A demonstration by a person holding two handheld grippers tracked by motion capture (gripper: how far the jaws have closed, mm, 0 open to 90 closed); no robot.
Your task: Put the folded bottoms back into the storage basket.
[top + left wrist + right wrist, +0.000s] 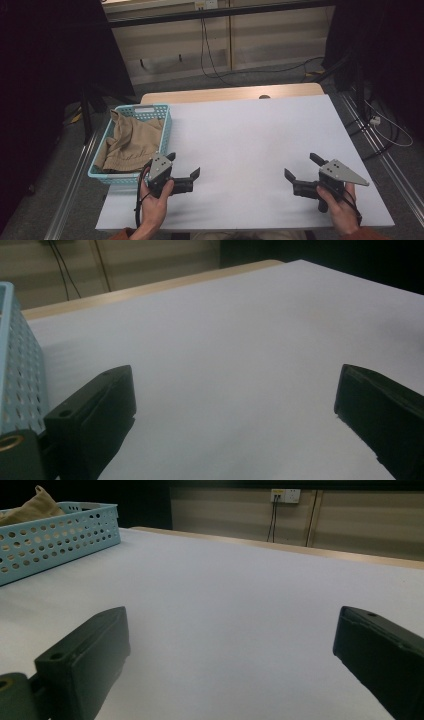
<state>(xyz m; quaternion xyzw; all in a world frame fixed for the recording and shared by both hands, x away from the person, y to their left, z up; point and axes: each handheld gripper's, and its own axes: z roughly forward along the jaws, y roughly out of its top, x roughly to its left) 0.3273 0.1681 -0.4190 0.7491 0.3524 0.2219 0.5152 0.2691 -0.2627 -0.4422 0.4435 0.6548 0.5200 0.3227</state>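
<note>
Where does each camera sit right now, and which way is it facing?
High view: above the person's side, looking forward and down on the white table; shows both hands, left gripper and right gripper.
Left gripper view: rides the left gripper, looks across the table past the basket; own open jaws show.
Right gripper view: low over the table, facing the far wall; own open jaws show.
Shared: all three show the teal basket; the high and right gripper views show the tan cloth.
</note>
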